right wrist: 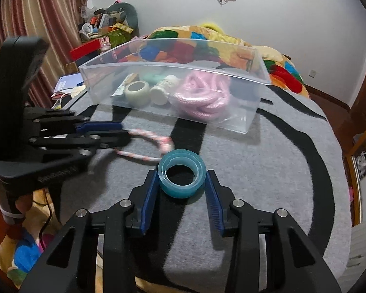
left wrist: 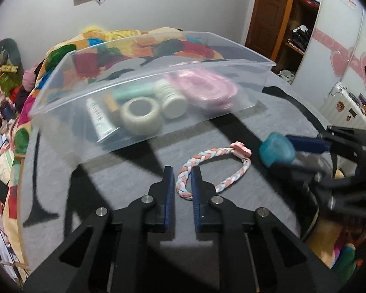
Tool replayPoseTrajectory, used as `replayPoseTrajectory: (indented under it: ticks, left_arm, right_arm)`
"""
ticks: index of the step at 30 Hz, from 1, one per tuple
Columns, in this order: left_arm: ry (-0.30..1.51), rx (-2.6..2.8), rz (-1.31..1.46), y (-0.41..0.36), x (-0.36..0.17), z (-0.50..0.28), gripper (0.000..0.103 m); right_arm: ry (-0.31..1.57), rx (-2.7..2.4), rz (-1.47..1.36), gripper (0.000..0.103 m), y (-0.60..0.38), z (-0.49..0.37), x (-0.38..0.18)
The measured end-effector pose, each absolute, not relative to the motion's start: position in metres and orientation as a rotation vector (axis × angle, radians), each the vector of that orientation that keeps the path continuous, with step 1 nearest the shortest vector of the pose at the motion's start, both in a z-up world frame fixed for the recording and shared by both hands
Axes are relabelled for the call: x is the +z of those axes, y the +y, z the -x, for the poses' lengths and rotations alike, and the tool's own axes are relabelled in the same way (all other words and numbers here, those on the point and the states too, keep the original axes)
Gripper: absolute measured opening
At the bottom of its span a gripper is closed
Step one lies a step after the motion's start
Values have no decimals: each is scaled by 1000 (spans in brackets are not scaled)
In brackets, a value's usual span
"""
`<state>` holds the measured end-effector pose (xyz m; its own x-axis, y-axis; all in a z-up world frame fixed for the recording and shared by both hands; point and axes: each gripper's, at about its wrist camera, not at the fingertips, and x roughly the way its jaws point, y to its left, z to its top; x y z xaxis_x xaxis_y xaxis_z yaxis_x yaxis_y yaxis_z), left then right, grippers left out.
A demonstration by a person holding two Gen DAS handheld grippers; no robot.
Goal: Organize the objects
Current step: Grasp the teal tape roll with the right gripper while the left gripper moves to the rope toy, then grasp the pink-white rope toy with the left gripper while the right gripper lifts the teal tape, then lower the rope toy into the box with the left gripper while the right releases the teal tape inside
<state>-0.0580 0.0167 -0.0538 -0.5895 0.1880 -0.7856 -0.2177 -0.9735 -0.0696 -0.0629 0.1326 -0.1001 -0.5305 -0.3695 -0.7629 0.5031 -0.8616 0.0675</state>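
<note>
Nearest the left wrist lens, the left gripper (left wrist: 183, 173) has its blue pads closed on one end of the braided bracelet (left wrist: 212, 168), the rest of which lies on the grey mat (left wrist: 124, 171). Further right, the right gripper (right wrist: 181, 178) is clamped on the blue tape roll (right wrist: 181, 179). Behind both, on the mat, sits the clear bin (right wrist: 173, 68), holding a white tape roll (right wrist: 137, 92), a white bottle (right wrist: 164, 89) and pink rope (right wrist: 205, 97).
</note>
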Motion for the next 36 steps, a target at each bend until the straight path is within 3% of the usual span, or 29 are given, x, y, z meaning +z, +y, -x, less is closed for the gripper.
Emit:
replayPoseTrajectory:
  ticks: [6,8,11,16,18,20,21,36]
  left_arm:
    - [-21,2576,1270,3,-40,46,16]
    - [-8,2575,1236,9,-33,44,33]
    - [47,2554,1197,28,-30,44,48]
    - [147,2512,1221,57,-43,58,48]
    - [167,2540,1237,60,-51,65,42]
    - [185,2577,1216,60,-52,65,24]
    - [168,2581,1212,58,-51,64,21]
    - [-71,2756,1001,0,15,51,20]
  right_arm:
    - [187,-2401,-1137,36,140,67,-100]
    - [166,-2403,-1139,36,145,69,-98]
    - [150,-2413,-1136,36,149,70,-95]
    - [124,-2429,-1132,36,156,72,-92]
    - [113,-2433,-1131,36,158,73,-92]
    - [101,-2435,-1131,36,160,73,-92]
    - [95,-2434,-1131,36,160,74,-91]
    - [37,-2476,-982,36,145,91,-46]
